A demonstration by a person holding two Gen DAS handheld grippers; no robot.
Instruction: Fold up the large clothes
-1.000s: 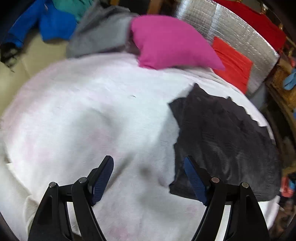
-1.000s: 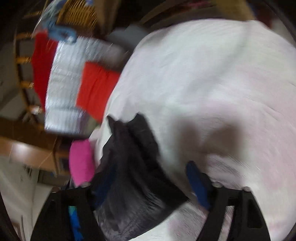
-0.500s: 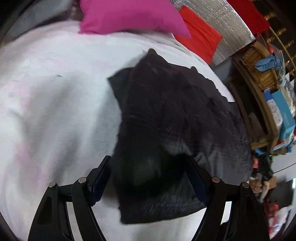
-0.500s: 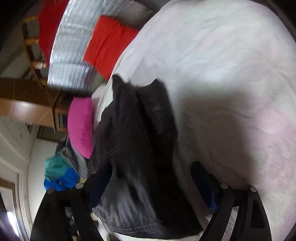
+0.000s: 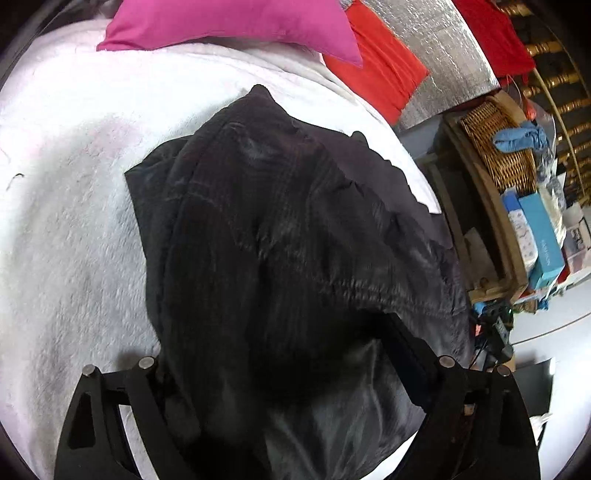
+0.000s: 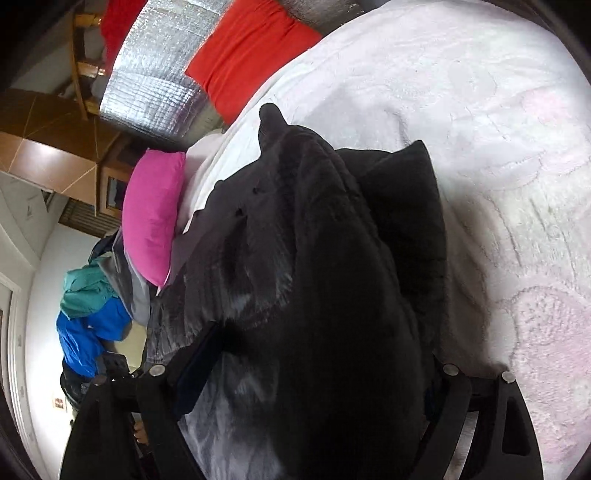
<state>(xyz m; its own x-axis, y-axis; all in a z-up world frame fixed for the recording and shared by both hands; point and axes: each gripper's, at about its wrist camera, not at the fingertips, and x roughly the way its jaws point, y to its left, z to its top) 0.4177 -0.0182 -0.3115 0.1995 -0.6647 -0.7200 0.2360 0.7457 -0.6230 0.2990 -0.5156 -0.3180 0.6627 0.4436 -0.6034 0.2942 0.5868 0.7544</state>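
A black garment (image 5: 295, 206), folded into a thick bundle, lies on the white fluffy blanket (image 5: 74, 221). My left gripper (image 5: 280, 343) is low over its near end. The jaws are opening, and the cloth fills the gap between them and covers the left pad. In the right wrist view the same black garment (image 6: 332, 240) bulges up between the fingers of my right gripper (image 6: 321, 347). Those jaws are closing but still stand wide. One blue pad (image 6: 199, 362) shows on the left, clear of the cloth. The other is hidden behind the fabric.
A pink pillow (image 5: 240, 22), a red cushion (image 5: 380, 70) and a silver quilted panel (image 5: 436, 48) line the far edge of the bed. A wicker basket (image 5: 498, 147) and boxes (image 5: 539, 236) stand on a shelf to the right. Blue and teal clothes (image 6: 88, 317) are piled beyond the pillow.
Both grippers have swung in over the black garment, which lay off to one side before and now fills the space between their fingers. The left jaws stand wider apart.
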